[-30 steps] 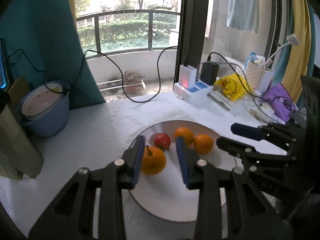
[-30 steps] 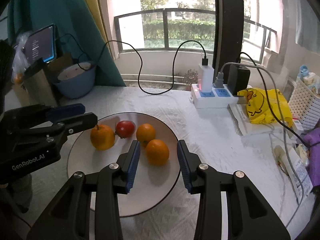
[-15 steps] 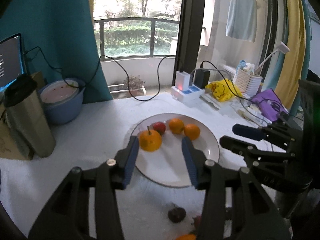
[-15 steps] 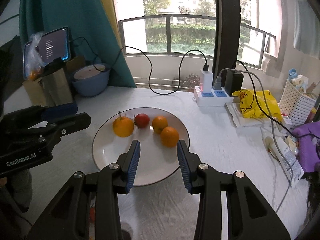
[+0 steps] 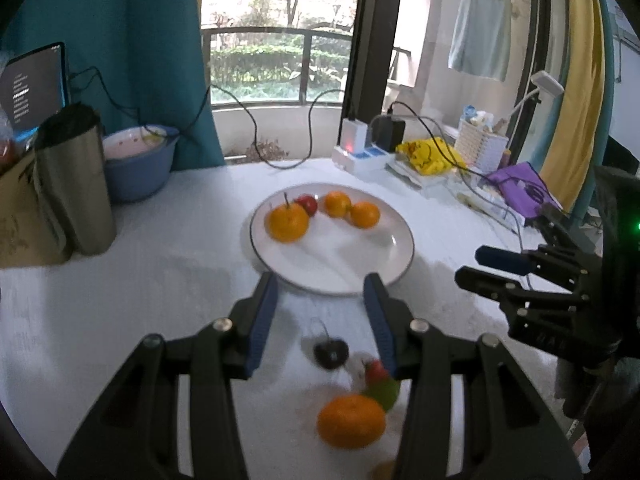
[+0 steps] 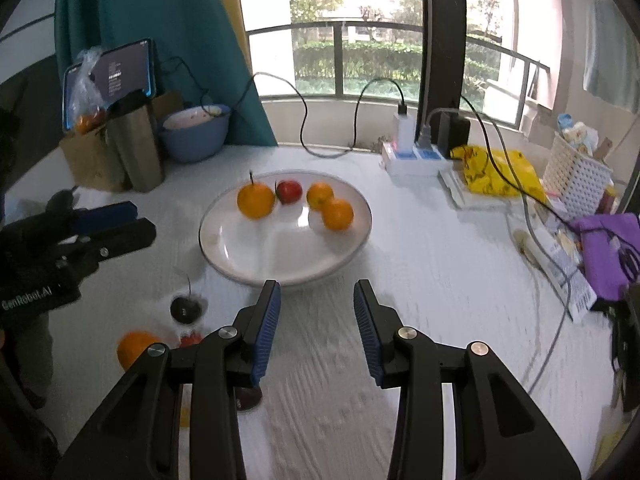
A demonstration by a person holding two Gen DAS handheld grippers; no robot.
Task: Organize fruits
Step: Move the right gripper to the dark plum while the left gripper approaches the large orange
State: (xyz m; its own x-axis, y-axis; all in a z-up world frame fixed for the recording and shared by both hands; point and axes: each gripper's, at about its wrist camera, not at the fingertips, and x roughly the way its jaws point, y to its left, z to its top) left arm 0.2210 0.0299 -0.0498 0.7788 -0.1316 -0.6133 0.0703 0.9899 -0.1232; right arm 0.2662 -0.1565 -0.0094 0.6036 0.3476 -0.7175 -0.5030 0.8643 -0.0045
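A white plate (image 5: 384,268) holds a large stemmed orange (image 5: 288,220), a small red fruit (image 5: 308,204) and two smaller oranges (image 5: 337,204). My left gripper (image 5: 319,280) hangs over the plate's near rim, open, with nothing between its pads. On the cloth below it lie a dark cherry-like fruit (image 5: 330,354), a red-and-green fruit (image 5: 380,380) and a loose orange (image 5: 352,420). My right gripper (image 6: 316,284) is open and empty in front of the plate (image 6: 272,252). The dark fruit (image 6: 185,308) and the loose orange (image 6: 134,348) lie to its left.
A steel cup (image 5: 76,180), a blue bowl (image 5: 138,160) and a tablet (image 6: 124,68) stand at the back left. A power strip (image 5: 360,156) with cables, a yellow bag (image 6: 496,176), a white basket (image 6: 576,172) and a purple pouch (image 6: 604,248) crowd the right side.
Both grippers have drawn back from the plate toward the near side of the table. The left jaws, close beside the stemmed orange before, now stand wider. Loose fruits have come into view.
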